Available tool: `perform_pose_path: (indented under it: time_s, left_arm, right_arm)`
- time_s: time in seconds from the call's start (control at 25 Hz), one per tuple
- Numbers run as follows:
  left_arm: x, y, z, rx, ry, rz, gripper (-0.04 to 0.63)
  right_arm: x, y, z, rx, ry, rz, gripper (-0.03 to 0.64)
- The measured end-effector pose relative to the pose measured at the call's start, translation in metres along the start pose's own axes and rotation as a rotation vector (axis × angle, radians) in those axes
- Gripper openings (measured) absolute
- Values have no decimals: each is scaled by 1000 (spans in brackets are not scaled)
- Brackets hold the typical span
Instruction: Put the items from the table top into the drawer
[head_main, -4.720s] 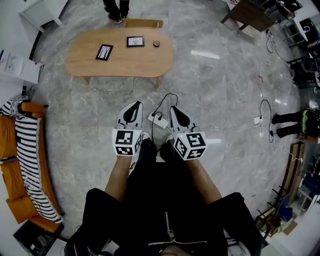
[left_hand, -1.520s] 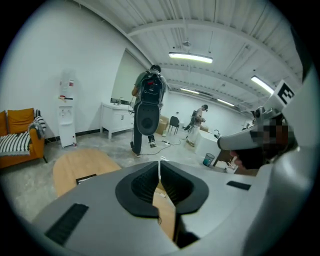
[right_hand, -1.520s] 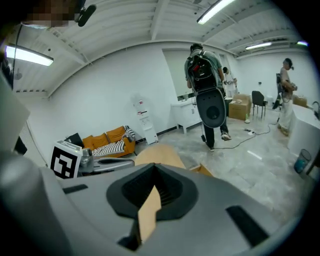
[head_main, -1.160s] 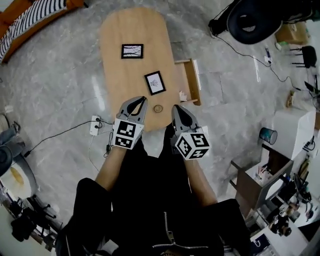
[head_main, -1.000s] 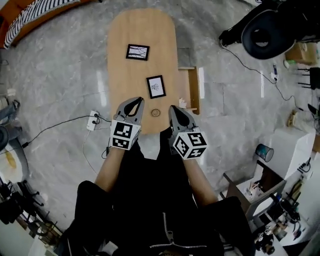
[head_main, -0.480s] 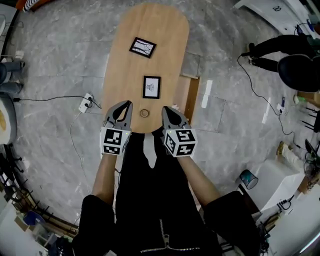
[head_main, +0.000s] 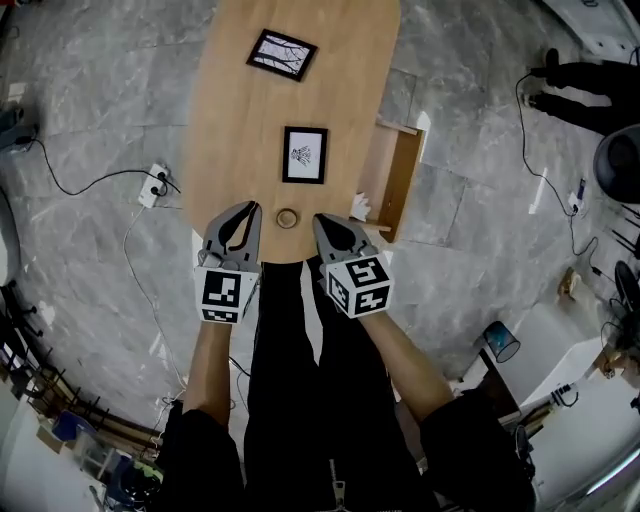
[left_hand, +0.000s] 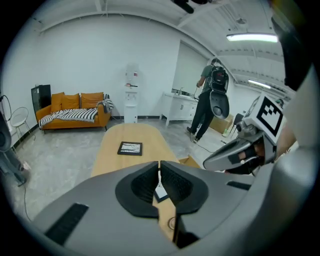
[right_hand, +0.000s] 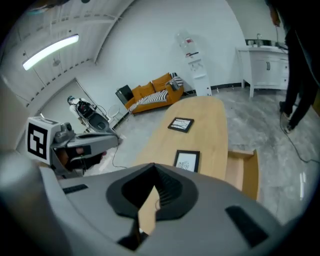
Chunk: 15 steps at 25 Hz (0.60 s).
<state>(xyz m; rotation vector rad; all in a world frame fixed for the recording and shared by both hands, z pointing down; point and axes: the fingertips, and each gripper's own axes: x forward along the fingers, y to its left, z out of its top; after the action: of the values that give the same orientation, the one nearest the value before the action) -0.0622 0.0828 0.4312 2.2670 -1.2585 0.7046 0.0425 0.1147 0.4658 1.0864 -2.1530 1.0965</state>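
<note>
Pale wood fills the middle of the head view now: the desk (head_main: 230, 130), which stood well off across the grey floor (head_main: 100, 120) a few seconds ago, has its rounded near end right under both grippers, and both have sunk toward that edge in the last second. The left gripper (head_main: 245, 210) sits at 9 o'clock of the ring (head_main: 287, 218) and the right gripper (head_main: 322, 222) at 3 o'clock of it, each near it and neither touching it. Both sets of fingers are clenched on nothing; each gripper view shows the pads drawn together with only desk beyond them. All the task's things still lie on the desk top: the ring at the near end, the near frame (head_main: 305, 155) at 12 o'clock of it, the far frame (head_main: 282, 54) further on the same way. The drawer (head_main: 408, 180) stands pulled out from the desk's side at 2 o'clock of the right gripper, a white scrap (head_main: 360, 207) at its near corner. The walk-up looks finished and nothing is moved yet; the likely next step is to release one gripper's fingers over the ring, the closest piece.
</note>
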Motion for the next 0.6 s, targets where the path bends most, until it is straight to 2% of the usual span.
perform_pose_path:
  time_s: [0.16, 0.32, 0.48, 0.6]
  left_arm:
    - [28, 14, -37, -2, 8, 4, 23]
    - [49, 19, -73, -25, 37, -26, 23]
    - [63, 32, -88, -56, 30, -27, 23]
    - [67, 39, -101, -45, 46, -34, 23]
  right_arm:
    - [54, -13, -41, -87, 67, -13, 8]
    - [92, -15, -93, -73, 184, -6, 8]
    - [120, -21, -117, -161, 220, -31, 8]
    - [131, -24, -136, -182, 253, -45, 11]
